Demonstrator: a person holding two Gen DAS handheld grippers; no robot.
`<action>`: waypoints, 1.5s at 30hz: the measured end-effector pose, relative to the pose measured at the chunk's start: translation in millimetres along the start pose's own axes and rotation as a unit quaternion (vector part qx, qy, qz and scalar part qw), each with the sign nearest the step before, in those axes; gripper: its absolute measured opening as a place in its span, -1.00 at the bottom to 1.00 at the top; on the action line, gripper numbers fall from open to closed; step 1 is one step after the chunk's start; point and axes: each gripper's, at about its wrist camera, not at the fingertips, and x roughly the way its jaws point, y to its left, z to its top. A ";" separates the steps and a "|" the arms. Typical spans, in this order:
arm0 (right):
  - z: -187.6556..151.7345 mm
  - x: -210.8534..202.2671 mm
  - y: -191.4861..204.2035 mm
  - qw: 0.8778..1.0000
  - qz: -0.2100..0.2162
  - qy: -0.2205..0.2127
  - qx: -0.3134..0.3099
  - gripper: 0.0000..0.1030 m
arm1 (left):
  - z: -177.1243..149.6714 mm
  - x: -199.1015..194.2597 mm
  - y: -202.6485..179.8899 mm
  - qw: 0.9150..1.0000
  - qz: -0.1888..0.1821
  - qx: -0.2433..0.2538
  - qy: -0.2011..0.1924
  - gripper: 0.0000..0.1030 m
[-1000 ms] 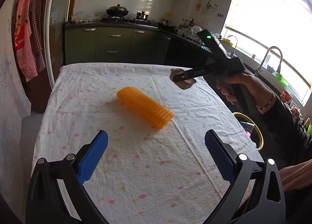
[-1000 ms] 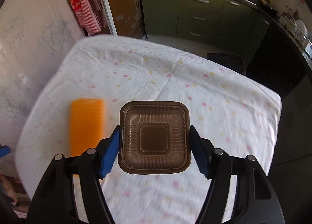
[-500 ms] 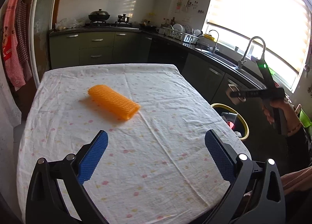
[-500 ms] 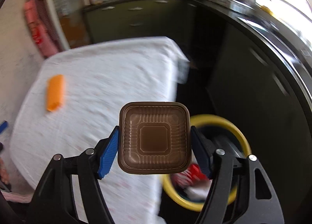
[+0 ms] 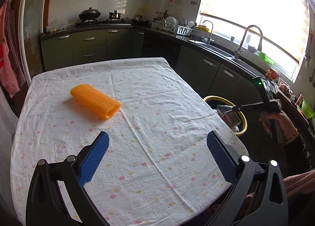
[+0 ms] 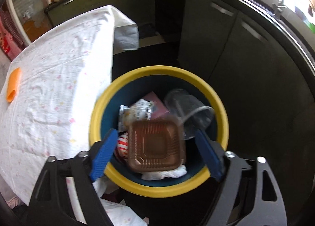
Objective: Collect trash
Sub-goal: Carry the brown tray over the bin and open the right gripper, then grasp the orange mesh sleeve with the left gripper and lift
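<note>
An orange foam net sleeve (image 5: 95,101) lies on the table's white flowered cloth (image 5: 137,147), ahead and left of my open, empty left gripper (image 5: 157,155); it also shows at the far left of the right wrist view (image 6: 13,84). My right gripper (image 6: 155,153) is open above the yellow-rimmed bin (image 6: 98,111). The brown plastic tray (image 6: 155,147) is blurred between the spread fingers, free of the pads, over the bin's trash. In the left wrist view the right gripper (image 5: 226,108) hangs over the bin (image 5: 243,125) beside the table.
The bin holds a clear plastic cup (image 6: 189,111), wrappers (image 6: 135,111) and white paper (image 6: 167,173). Dark green cabinets (image 5: 198,68) and a sink counter (image 5: 226,52) run along the right. The table edge (image 6: 112,52) lies just left of the bin.
My right gripper has swung from over the table to above the bin and opened, letting go of the brown tray. The left gripper has stayed open over the table.
</note>
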 end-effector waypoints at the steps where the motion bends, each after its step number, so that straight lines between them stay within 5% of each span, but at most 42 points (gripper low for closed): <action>1: -3.4 -4.7 -2.6 1.000 0.002 -0.005 0.003 0.53 | 0.3 1.3 0.6 1.000 0.000 -0.001 0.002 0.90; 15: -27.0 -59.6 55.2 0.995 0.057 -0.078 -0.038 0.59 | 18.6 31.2 45.1 0.995 0.059 -0.069 0.037 0.90; 21: -26.3 -64.5 67.7 0.993 0.065 -0.087 -0.055 0.63 | 39.5 64.0 67.3 0.993 0.076 -0.060 0.064 0.90; 38: -23.4 -38.6 68.1 0.993 0.080 -0.066 -0.055 0.63 | 87.6 180.5 121.5 0.961 0.187 -0.140 0.150 0.90; 45: -22.2 -33.8 62.6 0.993 0.087 -0.064 -0.050 0.63 | 84.8 199.5 127.1 0.953 0.197 -0.154 0.174 0.51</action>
